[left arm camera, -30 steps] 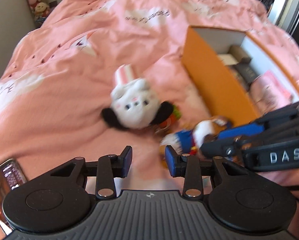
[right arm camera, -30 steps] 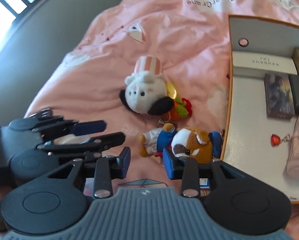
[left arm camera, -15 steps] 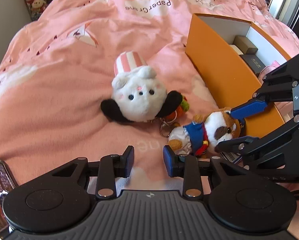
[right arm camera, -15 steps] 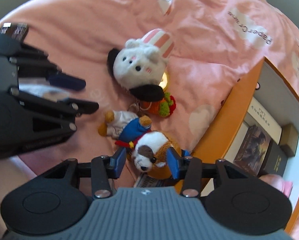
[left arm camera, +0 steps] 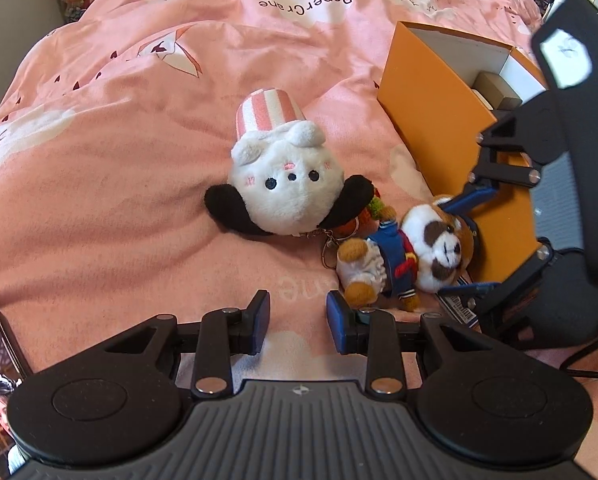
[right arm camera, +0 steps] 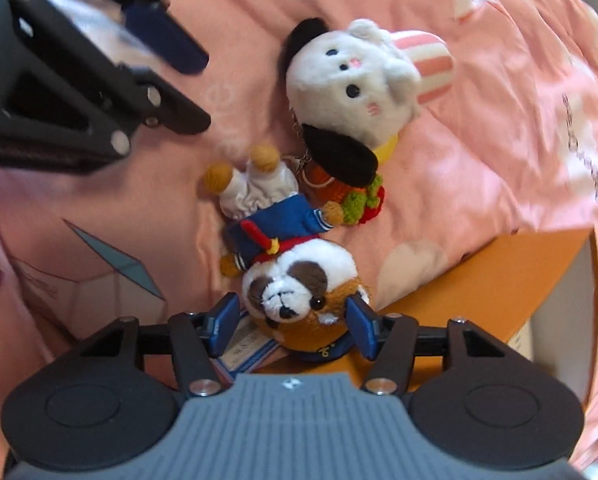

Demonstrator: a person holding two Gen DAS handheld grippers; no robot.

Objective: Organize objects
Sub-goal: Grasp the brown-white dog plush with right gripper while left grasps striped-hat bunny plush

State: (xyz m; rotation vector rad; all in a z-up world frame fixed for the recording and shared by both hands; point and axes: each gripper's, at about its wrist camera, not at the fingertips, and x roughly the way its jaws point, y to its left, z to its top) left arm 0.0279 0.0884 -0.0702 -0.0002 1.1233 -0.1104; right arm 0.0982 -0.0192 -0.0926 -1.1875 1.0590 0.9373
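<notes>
The step in hand looks like the pick-up of the plush dog in the blue sailor suit (right arm camera: pixel 299 280), which lies on the pink bedspread (left arm camera: pixel 119 200) tight against the outer wall of the orange box (left arm camera: pixel 431 92), its head toward the box and its feet pointing out across the bed. The right gripper (right arm camera: pixel 292 322) has its blue fingers (right arm camera: pixel 225 320) spread to either side of the dog's head, close to the fur but not visibly pressing it, so the jaws stand open around the toy and have not yet clamped. The left gripper (left arm camera: pixel 298 317) hangs over bare bedspread short of the toys, its jaws parted and holding nothing. Just beyond the dog, touching it by a keyring and a small knitted orange-and-green charm (right arm camera: pixel 353 196), lies the white round plush with black ears and a striped pink hat (left arm camera: pixel 285 188). A barcoded card (left arm camera: pixel 457 308) lies partly under the dog's head at the foot of the box wall. The next move, as I judge it, calls for closing on the head squarely, then lifting clear of the keyring so the neighbour is not dragged along, and carrying the dog over the wall into the box, where small packages (left arm camera: pixel 495 84) already sit.
</notes>
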